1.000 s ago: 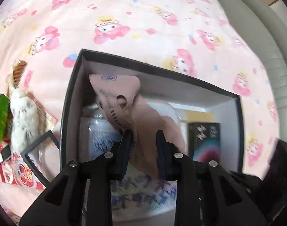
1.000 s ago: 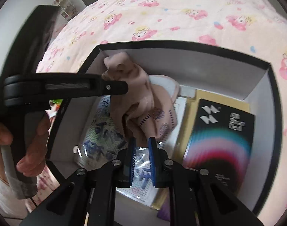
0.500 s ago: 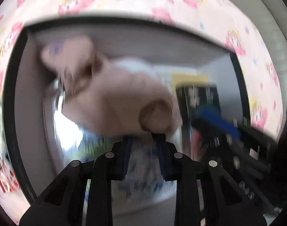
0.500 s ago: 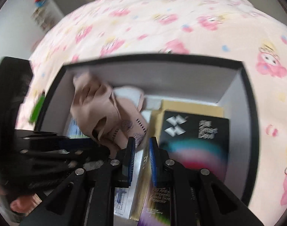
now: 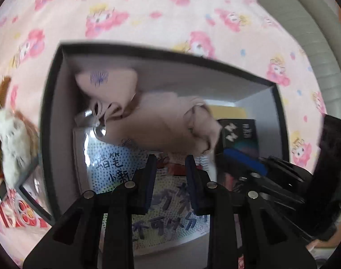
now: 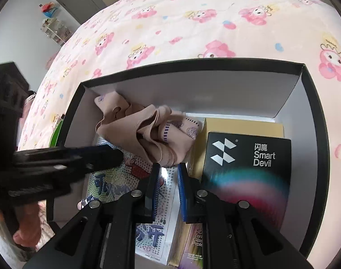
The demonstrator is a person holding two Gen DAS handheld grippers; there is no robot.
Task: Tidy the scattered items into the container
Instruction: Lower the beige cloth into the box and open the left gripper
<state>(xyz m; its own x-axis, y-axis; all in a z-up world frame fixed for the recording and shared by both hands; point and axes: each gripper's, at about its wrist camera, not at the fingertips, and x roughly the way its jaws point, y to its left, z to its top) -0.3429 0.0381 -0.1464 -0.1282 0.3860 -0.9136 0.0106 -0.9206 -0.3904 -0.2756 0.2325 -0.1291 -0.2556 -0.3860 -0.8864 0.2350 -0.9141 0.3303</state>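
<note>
Left gripper (image 5: 170, 160) was open with nothing between its fingers, hovering over the box (image 5: 50, 121). Right gripper (image 6: 168, 168) also had a gap, holding nothing. Cloth (image 6: 145, 132) lay crumpled inside the box, back-left corner, on top of the printed packet (image 6: 116, 186), beside the Smart Devil carton (image 6: 248, 163). Bedspread (image 6: 181, 27) lay under the box.
</note>
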